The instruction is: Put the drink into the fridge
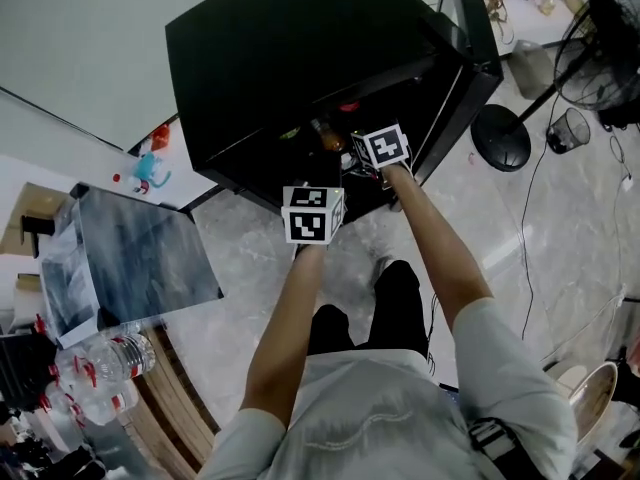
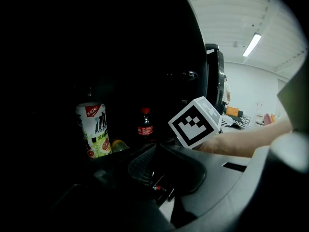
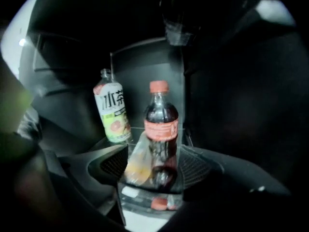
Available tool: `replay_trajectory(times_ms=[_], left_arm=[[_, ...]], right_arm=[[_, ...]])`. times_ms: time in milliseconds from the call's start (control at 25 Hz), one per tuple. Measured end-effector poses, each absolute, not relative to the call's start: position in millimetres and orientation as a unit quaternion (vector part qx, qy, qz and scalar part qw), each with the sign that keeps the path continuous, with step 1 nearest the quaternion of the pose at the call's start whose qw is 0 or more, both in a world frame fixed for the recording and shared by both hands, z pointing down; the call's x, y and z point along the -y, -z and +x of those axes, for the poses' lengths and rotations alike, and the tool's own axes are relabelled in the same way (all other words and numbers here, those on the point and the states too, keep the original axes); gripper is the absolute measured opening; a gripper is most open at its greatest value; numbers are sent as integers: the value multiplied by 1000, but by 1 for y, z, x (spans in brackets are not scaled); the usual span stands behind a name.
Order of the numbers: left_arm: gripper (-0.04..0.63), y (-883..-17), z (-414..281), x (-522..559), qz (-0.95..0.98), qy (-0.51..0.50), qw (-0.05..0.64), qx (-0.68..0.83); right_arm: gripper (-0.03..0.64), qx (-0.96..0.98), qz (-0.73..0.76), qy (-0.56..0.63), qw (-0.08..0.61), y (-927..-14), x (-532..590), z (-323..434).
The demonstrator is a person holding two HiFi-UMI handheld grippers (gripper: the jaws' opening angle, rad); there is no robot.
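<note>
The cola bottle (image 3: 161, 129) stands on the fridge shelf (image 3: 135, 199), with a tea bottle (image 3: 112, 112) at ten o'clock. The right tongs (image 3: 154, 170) are spread around it. The left tongs (image 2: 164, 170) are spread too, holding nothing. I think any next move must not tip it.

Head view looks steeply down; both gripper views face close into the fridge (image 1: 300, 58).

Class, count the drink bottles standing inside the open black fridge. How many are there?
2. A pale-labelled tea bottle stands at the back left; a red-capped cola bottle stands between the right gripper's fingers. The dark interior may hide more.
</note>
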State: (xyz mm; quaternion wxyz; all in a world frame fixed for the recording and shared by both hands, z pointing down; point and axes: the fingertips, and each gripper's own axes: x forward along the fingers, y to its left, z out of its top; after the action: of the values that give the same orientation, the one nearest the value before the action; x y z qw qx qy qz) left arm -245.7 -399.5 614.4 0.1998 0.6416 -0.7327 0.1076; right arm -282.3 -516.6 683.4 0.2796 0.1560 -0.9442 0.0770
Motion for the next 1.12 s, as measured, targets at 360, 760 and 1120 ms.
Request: replay_trajectory(times_ms=[360,760,1120], left_arm=[[21,-573,-223,343,657,-142,217,708],[21,-497,-202,283,692,-144,193,680],[12,-404,-187,251,725,-104,117,670]], right_arm=[[143,924,202,-141,294,-631,470,-209],[0,928,242,-81,271,-537,410,-129],[2,942,258,5,214,-422,349,-73]])
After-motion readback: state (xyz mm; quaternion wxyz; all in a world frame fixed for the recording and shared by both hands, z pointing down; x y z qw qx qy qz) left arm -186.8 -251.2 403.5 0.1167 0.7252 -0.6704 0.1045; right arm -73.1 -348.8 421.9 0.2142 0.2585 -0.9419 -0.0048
